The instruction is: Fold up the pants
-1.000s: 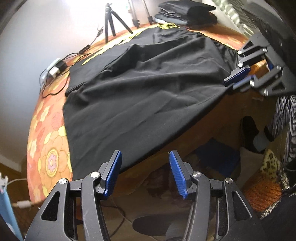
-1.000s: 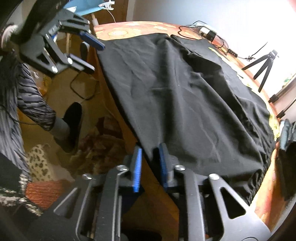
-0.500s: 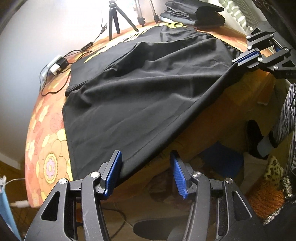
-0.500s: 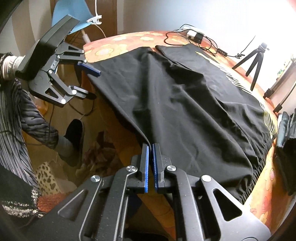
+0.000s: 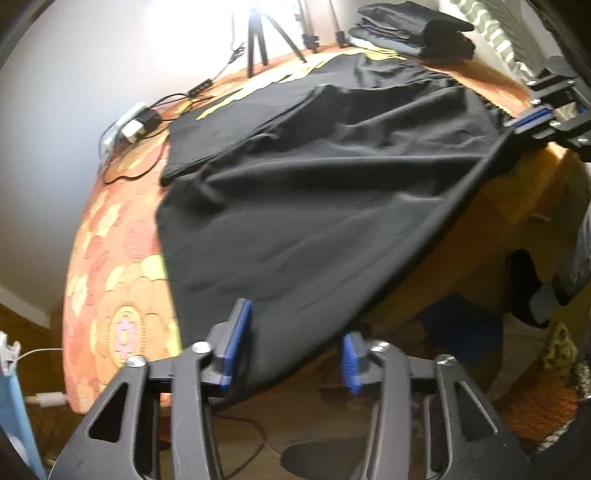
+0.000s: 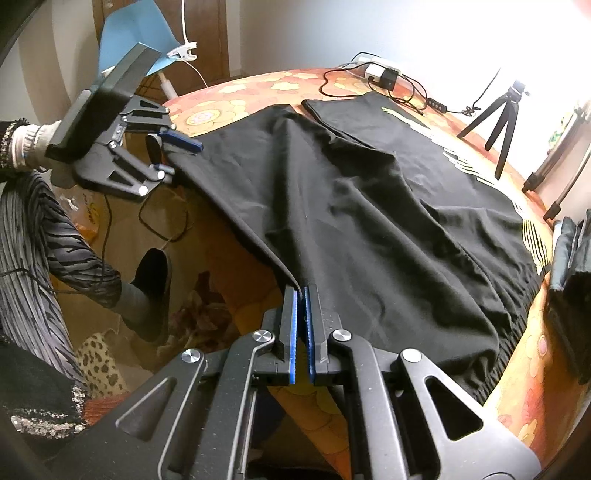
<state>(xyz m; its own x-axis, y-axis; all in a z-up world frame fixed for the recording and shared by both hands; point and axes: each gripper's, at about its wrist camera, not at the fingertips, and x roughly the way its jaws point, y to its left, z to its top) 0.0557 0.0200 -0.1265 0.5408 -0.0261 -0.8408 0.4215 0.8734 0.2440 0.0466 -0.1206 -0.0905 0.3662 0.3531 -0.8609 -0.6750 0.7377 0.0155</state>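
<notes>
Black pants (image 5: 314, 184) with yellow stripes on the far side lie spread over a table covered in an orange flowered cloth (image 5: 118, 295). My left gripper (image 5: 295, 325) straddles the near corner of a leg hem. Its jaws are closing with the cloth between them, and a wide gap still shows. In the right wrist view this left gripper (image 6: 173, 157) sits at the far left edge of the pants (image 6: 369, 221). My right gripper (image 6: 300, 295) is shut on the pants' near edge close to the waistband, and it also shows as the right gripper (image 5: 532, 118).
A small tripod (image 6: 506, 110), a power strip with cables (image 6: 380, 74) and a stack of folded dark clothes (image 5: 413, 29) stand along the far side. A person's leg in a black slipper (image 6: 151, 280) is by the table's edge, above a cluttered floor.
My left gripper slid forward over the hem corner and its jaws narrowed. My right gripper shut on the pants' edge and lifted it slightly, pulling the edge taut.
</notes>
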